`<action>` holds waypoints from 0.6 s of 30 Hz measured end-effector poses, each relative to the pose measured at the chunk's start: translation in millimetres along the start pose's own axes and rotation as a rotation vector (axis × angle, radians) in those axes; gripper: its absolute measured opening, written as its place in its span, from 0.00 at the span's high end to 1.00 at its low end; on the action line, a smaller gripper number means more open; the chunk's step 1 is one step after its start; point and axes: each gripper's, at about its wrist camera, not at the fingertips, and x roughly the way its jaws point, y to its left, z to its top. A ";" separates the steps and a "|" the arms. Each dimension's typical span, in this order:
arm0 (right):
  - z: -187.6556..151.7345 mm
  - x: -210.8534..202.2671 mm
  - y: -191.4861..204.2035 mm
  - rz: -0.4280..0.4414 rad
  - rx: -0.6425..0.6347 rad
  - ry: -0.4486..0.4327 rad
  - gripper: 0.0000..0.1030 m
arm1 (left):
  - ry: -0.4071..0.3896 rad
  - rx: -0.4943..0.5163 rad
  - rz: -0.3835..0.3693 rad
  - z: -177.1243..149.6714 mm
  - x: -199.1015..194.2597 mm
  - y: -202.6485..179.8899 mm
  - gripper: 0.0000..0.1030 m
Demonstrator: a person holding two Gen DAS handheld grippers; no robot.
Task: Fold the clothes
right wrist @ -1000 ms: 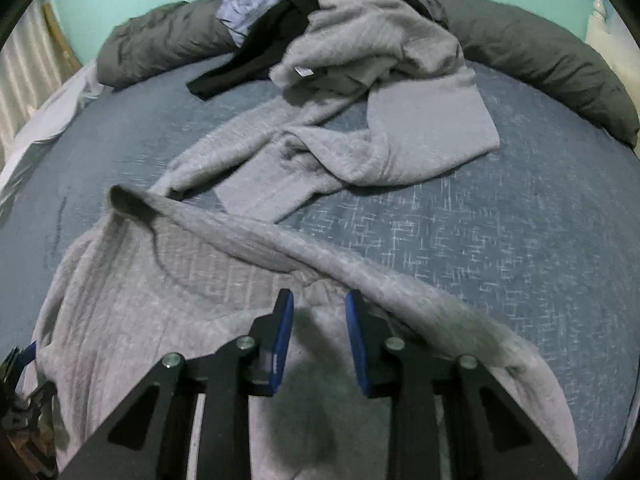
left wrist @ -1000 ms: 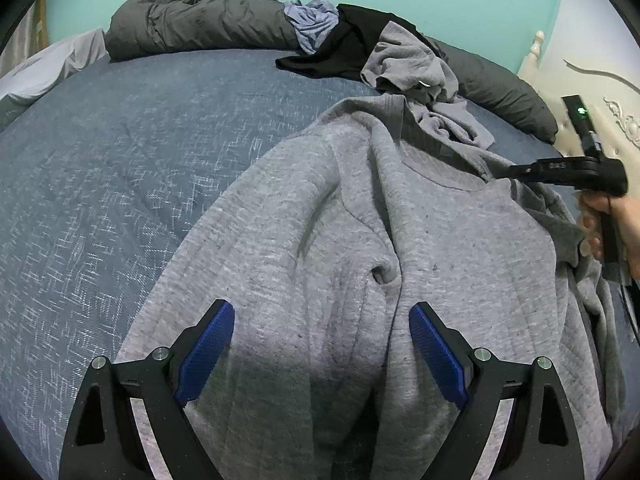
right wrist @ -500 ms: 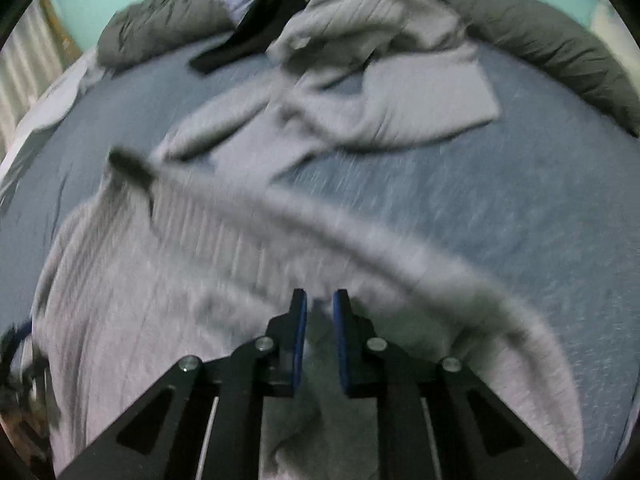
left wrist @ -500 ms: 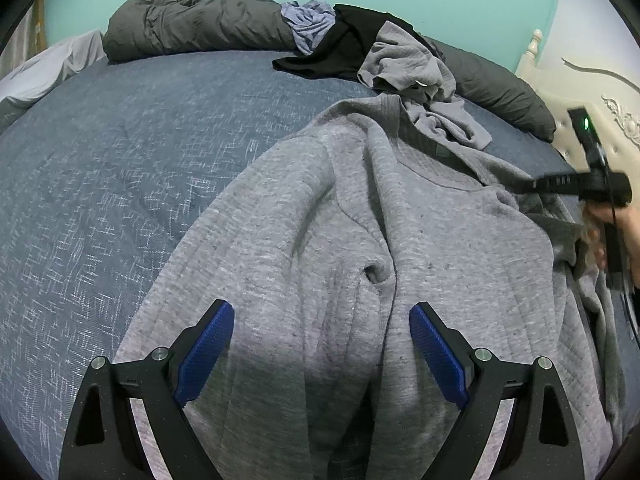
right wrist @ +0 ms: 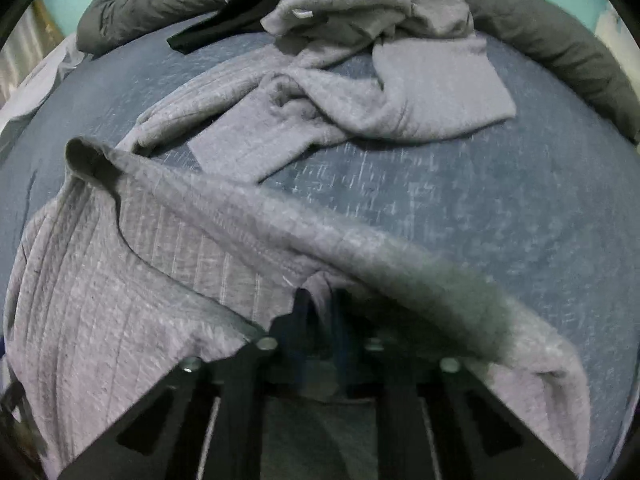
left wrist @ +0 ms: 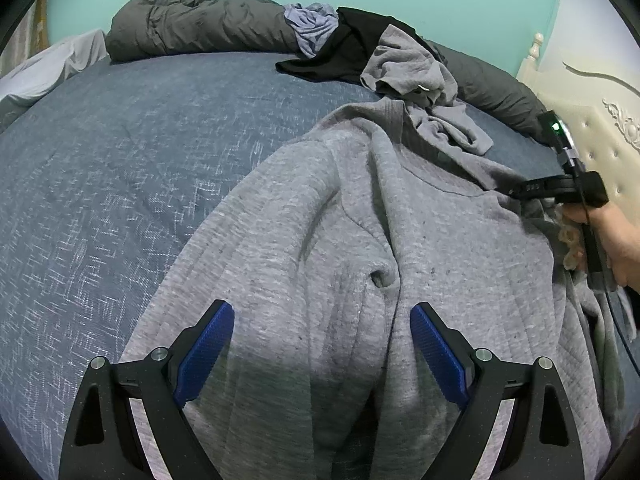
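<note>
We are spreading a grey sweatshirt (left wrist: 360, 240) on the bed (left wrist: 120, 160), its long axis running from bottom centre to upper right. Our left tongs (left wrist: 322, 344) are hovering released over its lower body. Our right tongs (right wrist: 320, 312), just closing, are clenching its shoulder fabric at the right edge.

bare blue bedspread (left wrist: 120, 168) left of grey sweatshirt (left wrist: 340, 248), heaped clothes (left wrist: 416, 76) blocking far side

Two grey sweatshirts (left wrist: 360, 240) (right wrist: 360, 92), one black garment (left wrist: 344, 52), one lavender garment (left wrist: 312, 28), one dark duvet (left wrist: 200, 20).
</note>
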 end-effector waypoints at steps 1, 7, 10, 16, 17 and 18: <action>3.2 -7.4 -1.1 -0.003 0.002 -0.025 0.94 | 0.005 -0.001 -0.001 0.0 1.2 0.2 0.10; 31.4 -39.7 -18.4 0.008 0.066 -0.134 0.94 | 0.000 0.003 0.002 -0.2 0.5 -0.8 0.10; 38.4 -42.4 -27.6 -0.011 0.064 -0.131 0.94 | 0.000 -0.001 0.002 0.0 0.2 0.9 0.10; 63.2 -29.0 -35.0 -0.047 0.073 -0.114 0.95 | 0.000 -0.016 0.001 1.1 -0.3 5.6 0.10; 66.9 -27.2 -36.1 -0.056 0.077 -0.113 0.95 | 0.002 -0.019 0.001 1.2 -0.3 6.8 0.10; 70.7 -25.4 -37.2 -0.065 0.081 -0.113 0.95 | 0.003 -0.023 0.002 1.3 -0.2 8.0 0.10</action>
